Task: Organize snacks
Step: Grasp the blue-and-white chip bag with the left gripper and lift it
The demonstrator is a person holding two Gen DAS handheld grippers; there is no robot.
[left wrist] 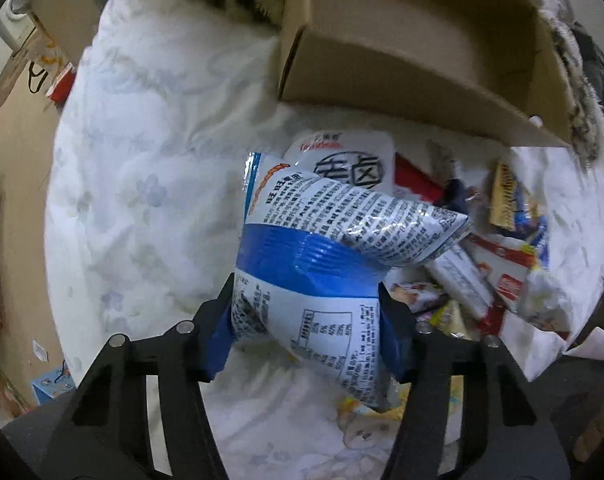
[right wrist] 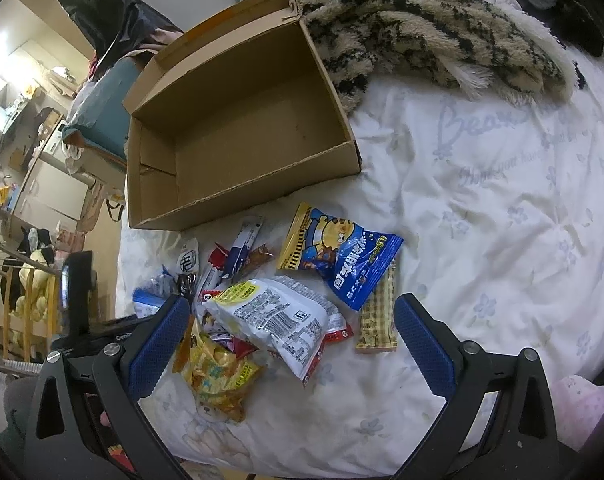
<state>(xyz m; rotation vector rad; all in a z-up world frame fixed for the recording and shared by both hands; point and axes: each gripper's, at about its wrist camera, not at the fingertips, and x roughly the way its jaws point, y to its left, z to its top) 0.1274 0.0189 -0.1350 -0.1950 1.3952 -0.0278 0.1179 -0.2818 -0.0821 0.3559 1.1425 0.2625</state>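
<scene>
Your left gripper [left wrist: 306, 320] pinched the puffy bag [left wrist: 322, 248] low in the frame; the right gripper [right wrist: 290, 340] gaped wide, and slick film could slip.

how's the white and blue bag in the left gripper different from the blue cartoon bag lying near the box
The white and blue bag is pinched between the left gripper's pads and crumpled; the blue cartoon bag lies flat and untouched on the bedsheet. The gripped bag shows its printed text side; the cartoon bag shows its picture front, with a yellow striped edge. Both are sealed snack packets outside the cardboard box.
</scene>
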